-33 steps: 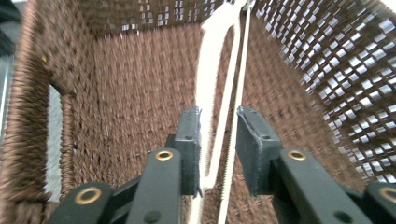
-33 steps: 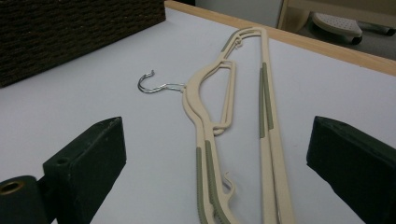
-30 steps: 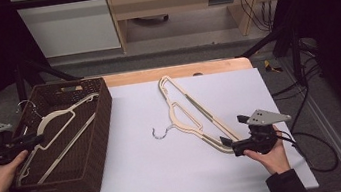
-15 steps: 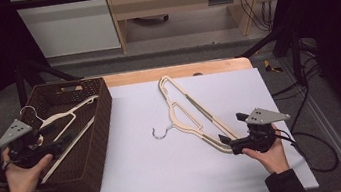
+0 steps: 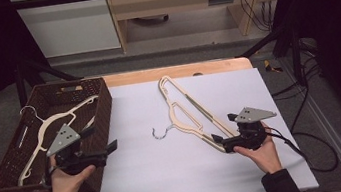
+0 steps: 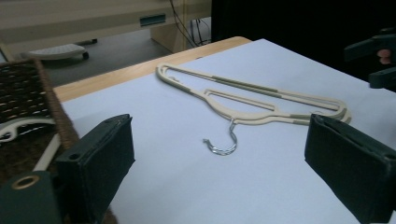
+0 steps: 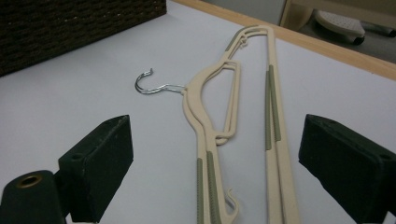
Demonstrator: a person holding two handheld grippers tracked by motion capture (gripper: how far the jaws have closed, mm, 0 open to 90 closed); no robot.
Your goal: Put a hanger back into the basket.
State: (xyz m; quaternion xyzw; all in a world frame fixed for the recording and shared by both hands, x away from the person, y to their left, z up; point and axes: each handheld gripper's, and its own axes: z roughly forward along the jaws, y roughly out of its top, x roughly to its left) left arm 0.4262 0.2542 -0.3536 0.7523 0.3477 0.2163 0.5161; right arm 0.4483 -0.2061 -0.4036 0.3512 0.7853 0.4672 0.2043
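Left hand (image 5: 66, 178) — enters from the bottom edge, forearm angled up, palm cupped under the left gripper (image 5: 110, 147). Gripper lies roughly level, pointing toward the person's right; its 2 jaws have just been opening and now stand wide apart, nothing between them.

Right hand (image 5: 262, 151) — forearm rising from the bottom edge, fingers wrapped beneath the right gripper (image 5: 218, 143). Gripper points toward the person's left, low and level; 2 jaws spread wide, pads pressing on nothing, having just been closing slightly.
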